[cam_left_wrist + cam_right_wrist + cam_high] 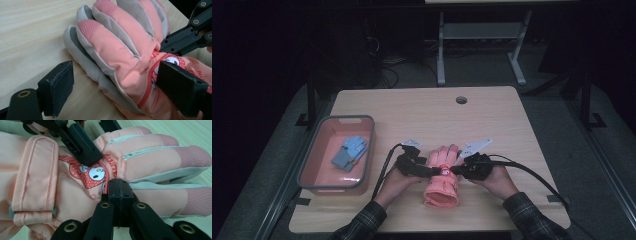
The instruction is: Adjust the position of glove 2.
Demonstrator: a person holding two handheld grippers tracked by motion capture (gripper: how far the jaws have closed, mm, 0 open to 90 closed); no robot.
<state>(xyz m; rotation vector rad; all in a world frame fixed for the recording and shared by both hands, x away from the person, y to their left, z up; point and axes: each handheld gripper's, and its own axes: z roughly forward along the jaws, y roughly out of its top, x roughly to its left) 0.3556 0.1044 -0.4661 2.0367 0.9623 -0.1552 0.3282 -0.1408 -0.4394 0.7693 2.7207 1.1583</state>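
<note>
Sleeves: we see two plaid cuffs (362,220) coming in at the bottom edge of the high view, one left of centre, one right.
Hands: our hands sit just above the cuffs, each wrapped round a black tool body, with cables looping away to either side.
Left tool (432,171): its jaws stand wide apart. In the left gripper view one pad (60,87) sits at lower left over bare wood, clear of the fabric; the other, at lower right, lies over the printed patch, and we cannot quite tell whether it touches.
Right tool (455,170): its jaws are pressed together, and in the right gripper view their tips (119,185), at centre, pinch a fold of fabric beside the cartoon patch.
Glove (443,176): a padded pink glove with grey trim lies flat on the table in the lower centre of the high view, between the two tools, cuff toward the bottom edge, fingers toward the top.
Table (422,107): pale wood, with a round cable hole in its upper middle.
Bin (337,152): a grey-rimmed pink bin sits at the left of the table, well apart from the glove.
Bin contents: something blue (349,152) lies inside it; it looks like folded cloth.
</note>
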